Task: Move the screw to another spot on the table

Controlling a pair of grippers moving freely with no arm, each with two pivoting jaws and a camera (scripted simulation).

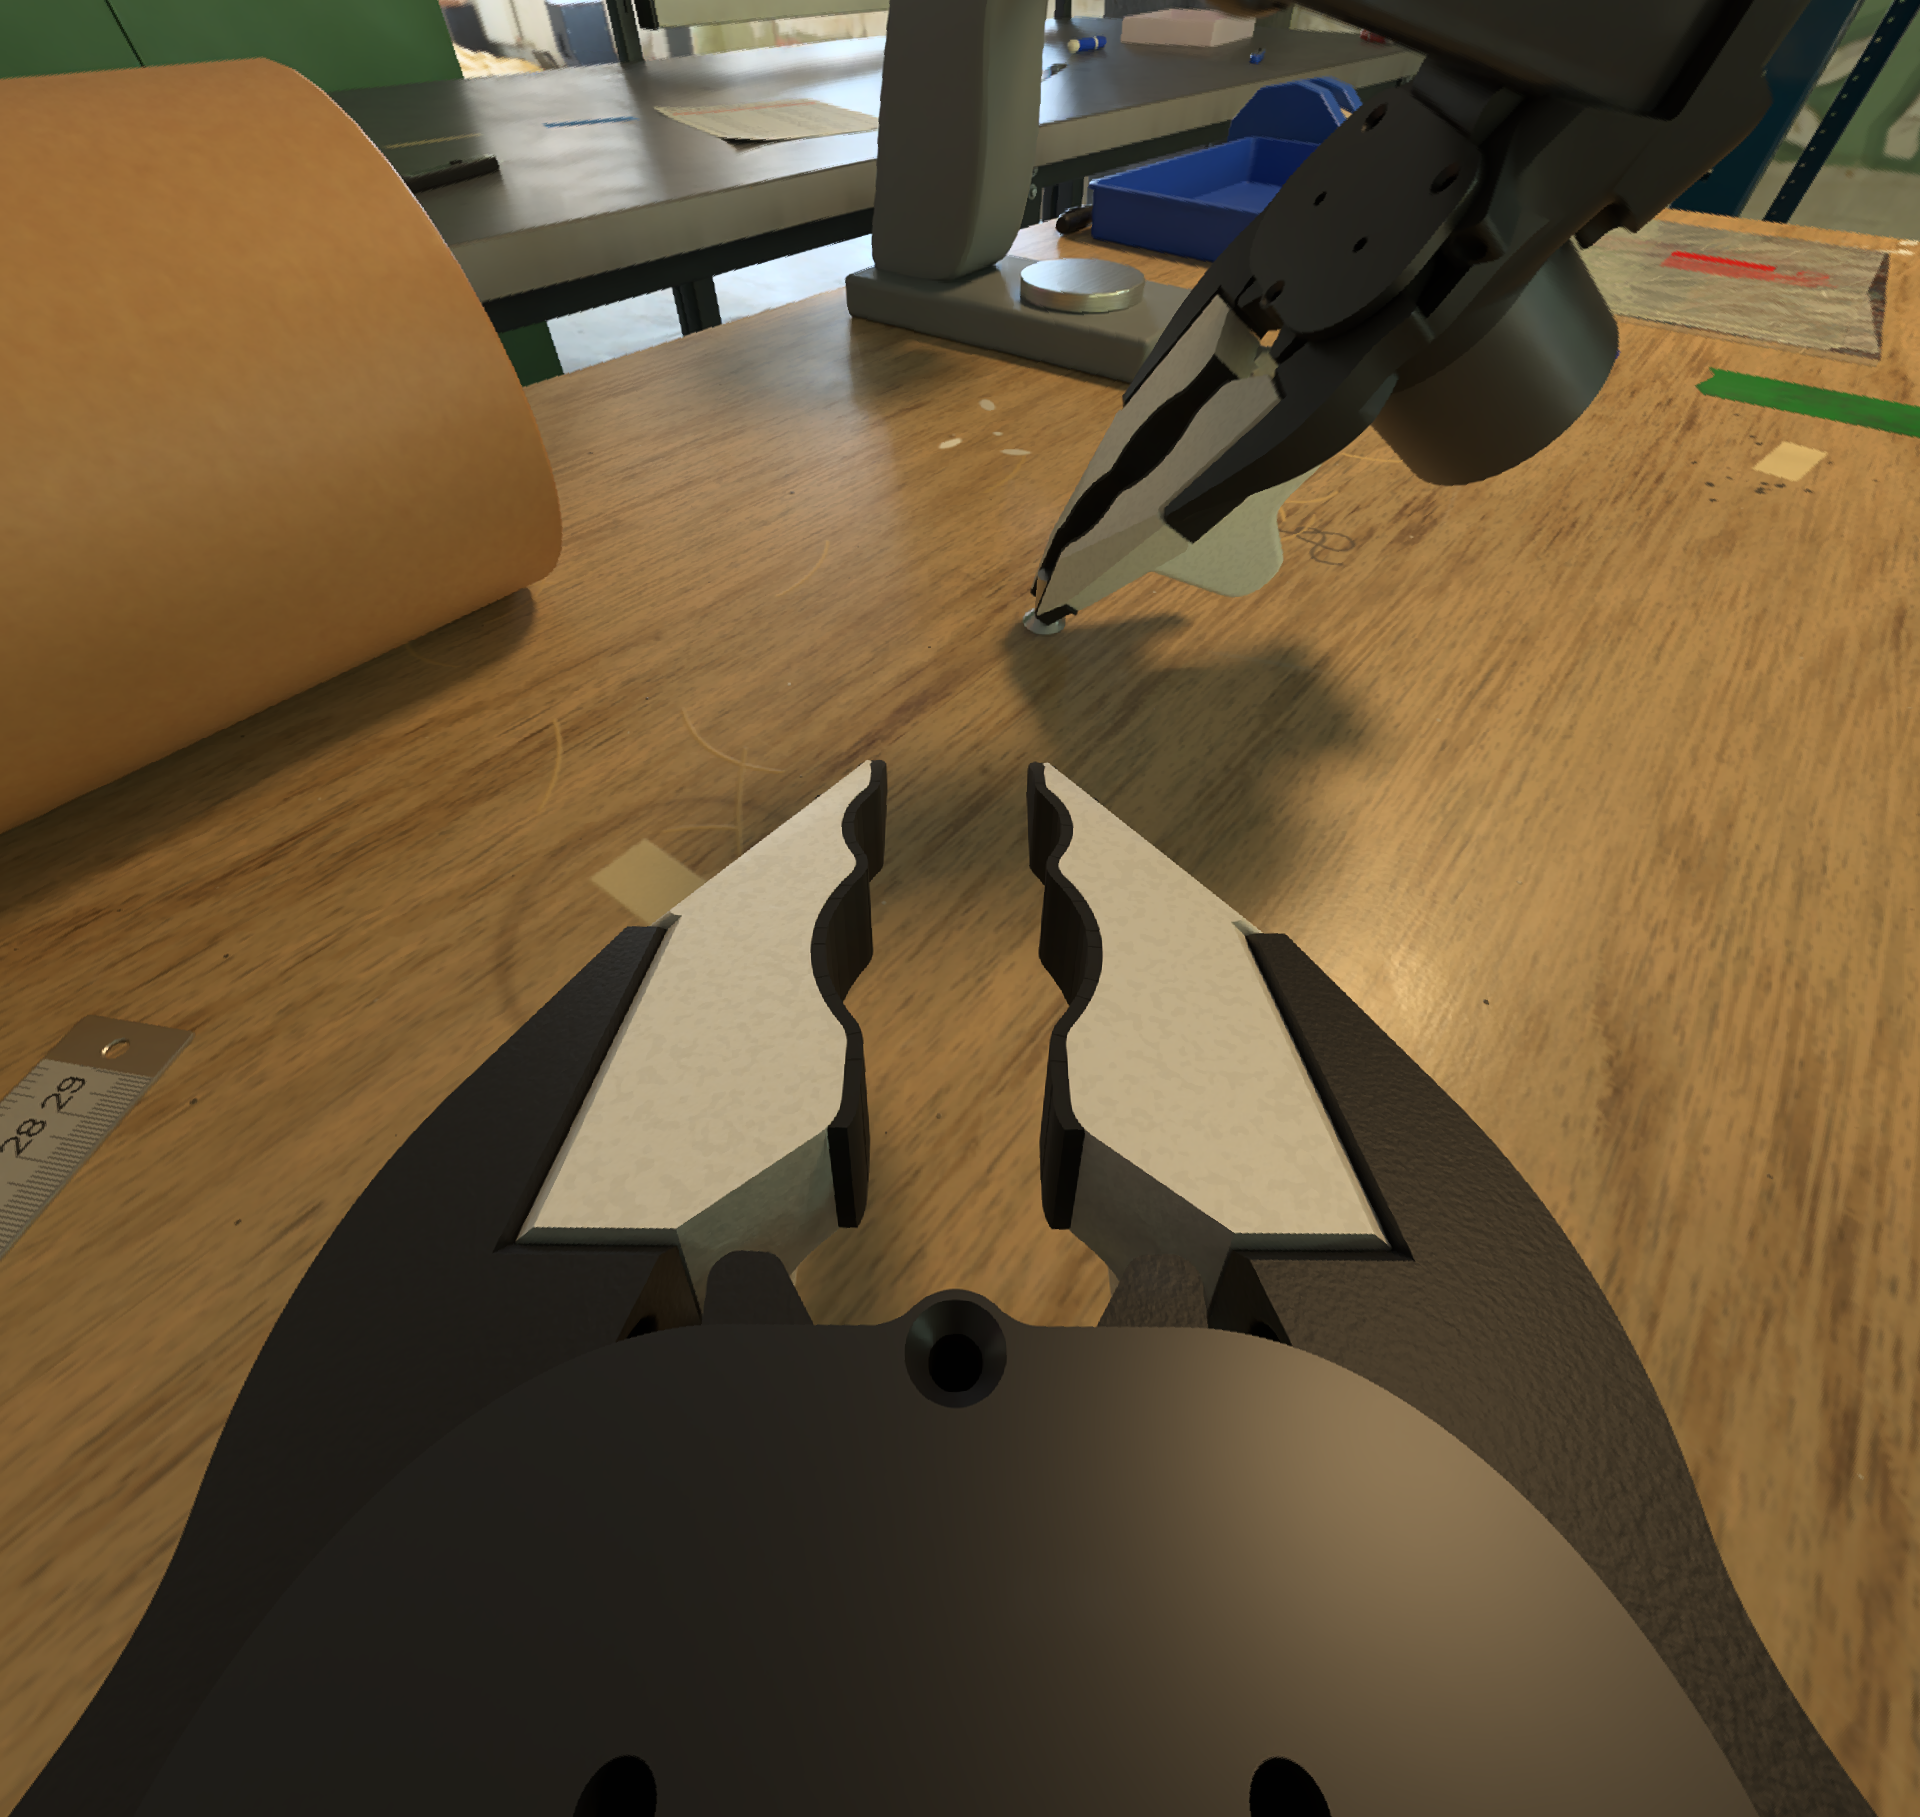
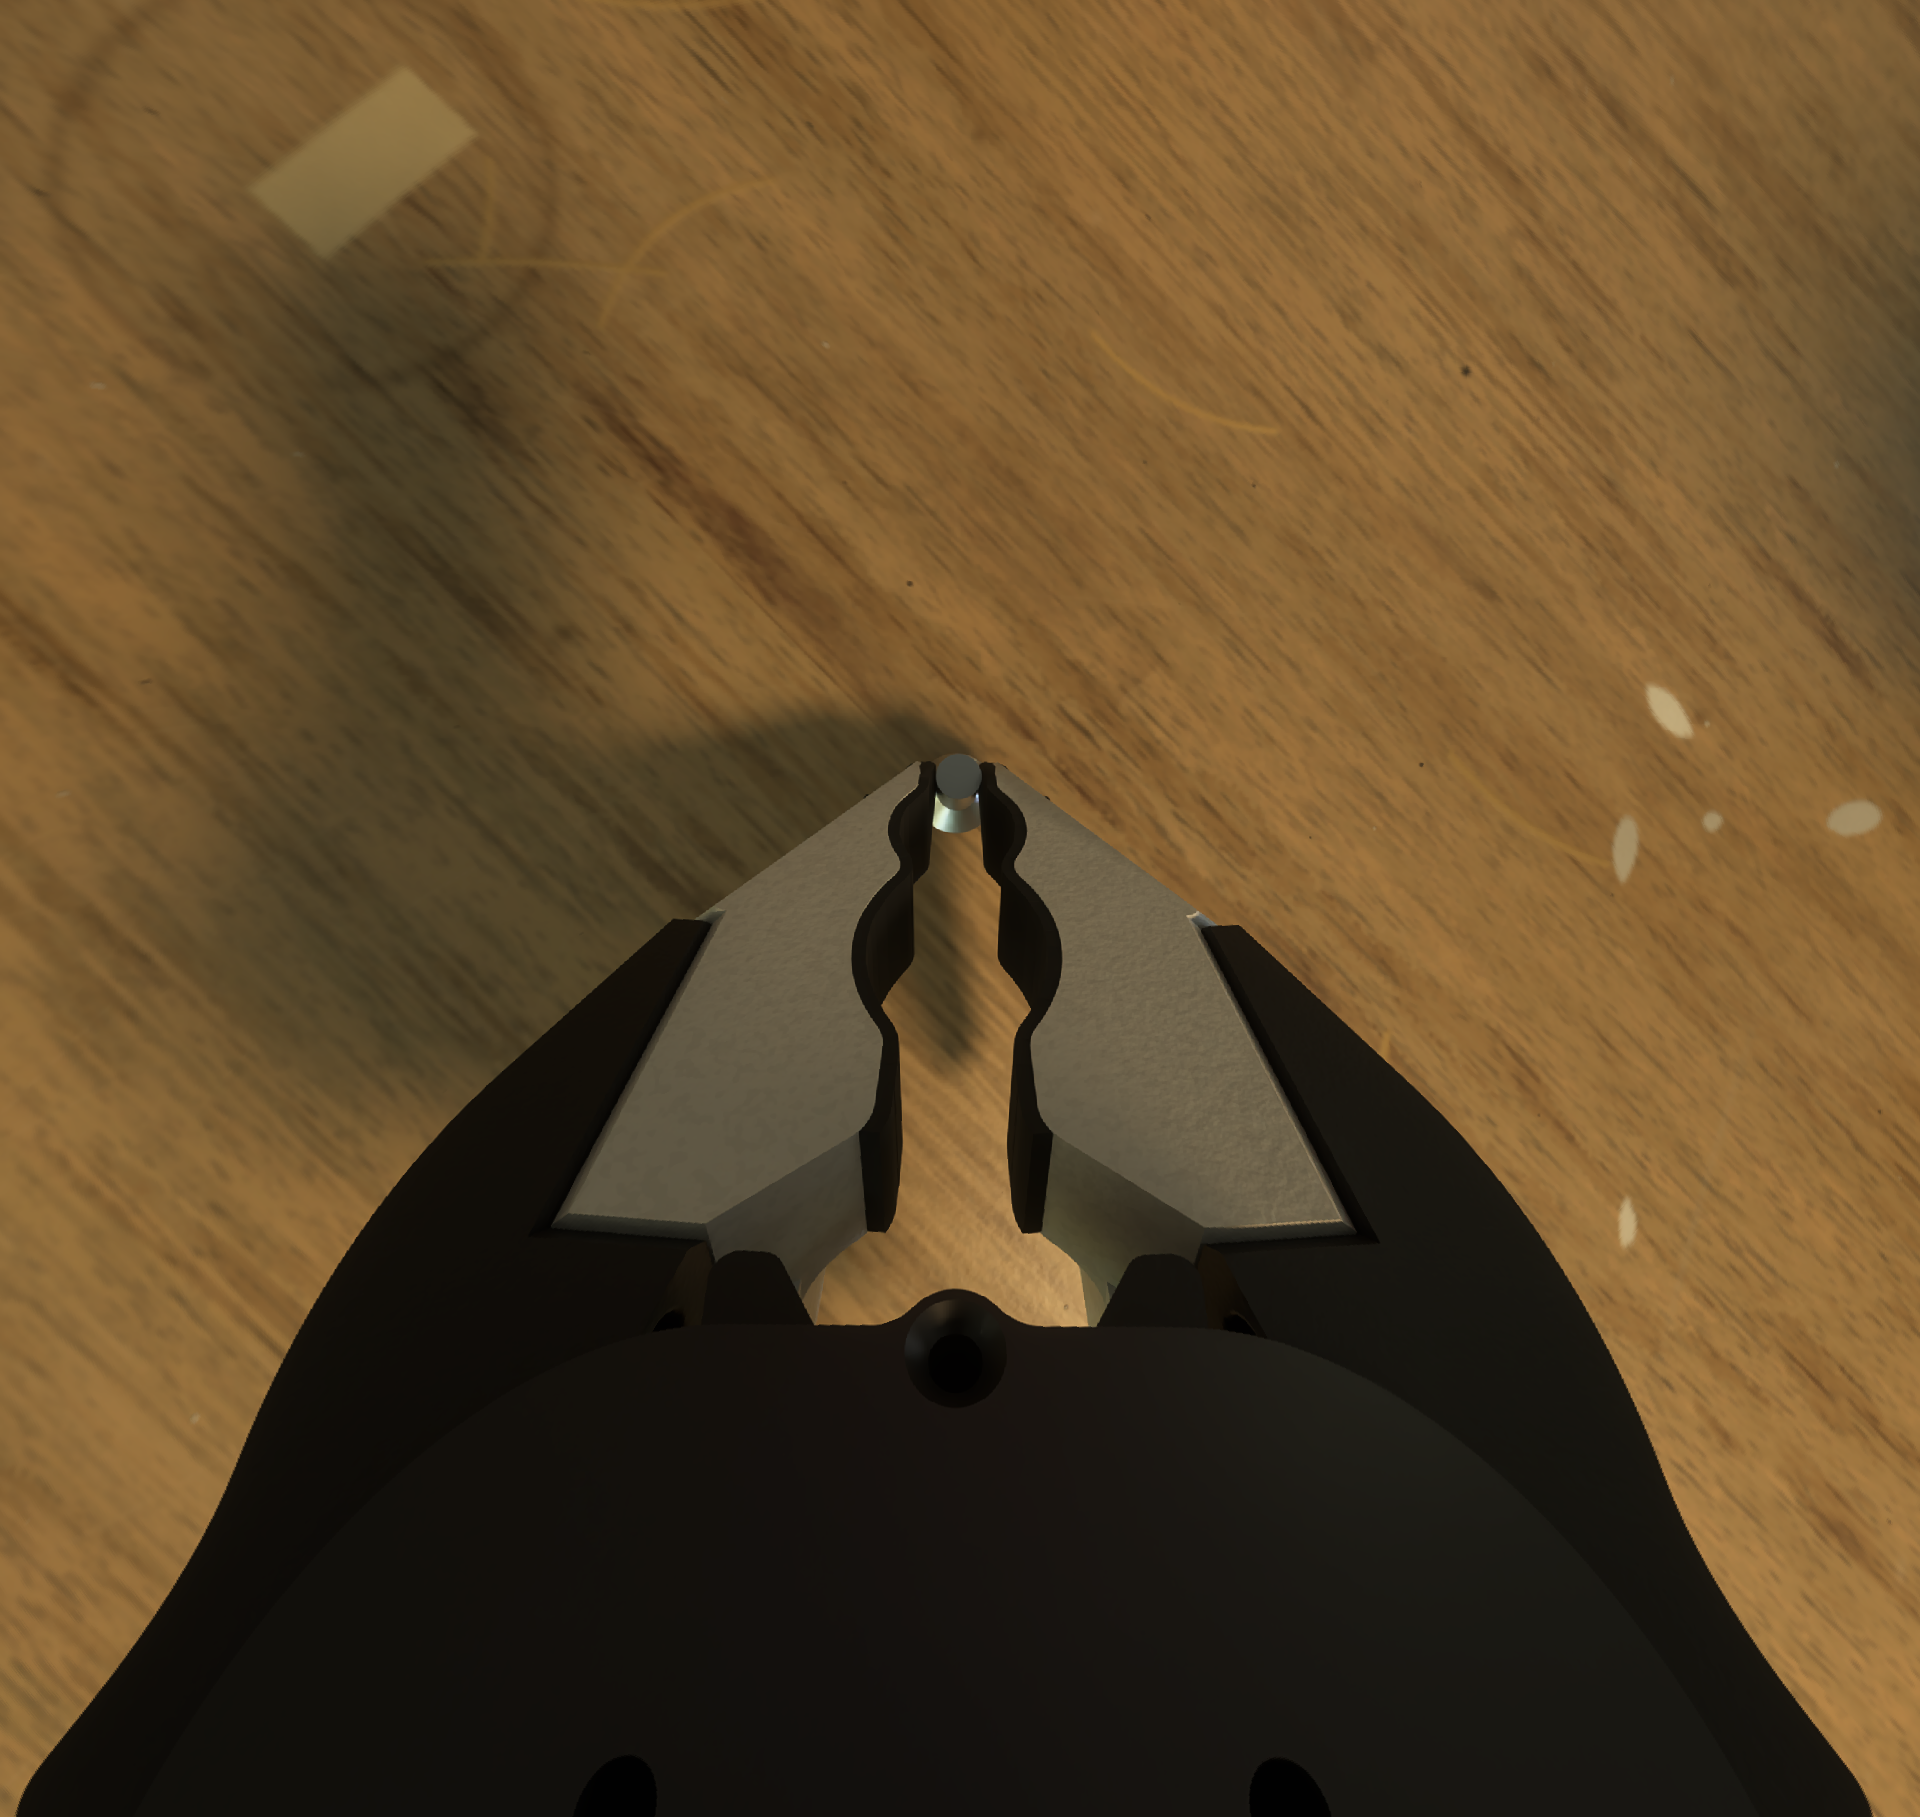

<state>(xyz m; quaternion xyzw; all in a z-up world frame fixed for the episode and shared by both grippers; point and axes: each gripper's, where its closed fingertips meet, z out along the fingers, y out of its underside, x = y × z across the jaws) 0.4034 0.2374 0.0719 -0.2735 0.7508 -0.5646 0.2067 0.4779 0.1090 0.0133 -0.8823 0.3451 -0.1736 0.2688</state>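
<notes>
A small silver screw (image 2: 956, 793) stands upright between the tips of my right gripper (image 2: 957, 780), which is shut on it just at the wooden table (image 2: 1247, 417). In the left wrist view the right gripper (image 1: 1051, 595) points steeply down at the table, with the screw's head (image 1: 1042, 623) showing under its tips, at or just above the wood. My left gripper (image 1: 956, 780) is open and empty, low over the table, a short way in front of the screw.
A large roll of brown paper (image 1: 229, 437) lies at the left. A grey stand with a metal disc (image 1: 1081, 287) and a blue tray (image 1: 1195, 193) are at the back. A steel ruler (image 1: 62, 1113) lies at the left edge. Green tape (image 1: 1808, 403) sits at right.
</notes>
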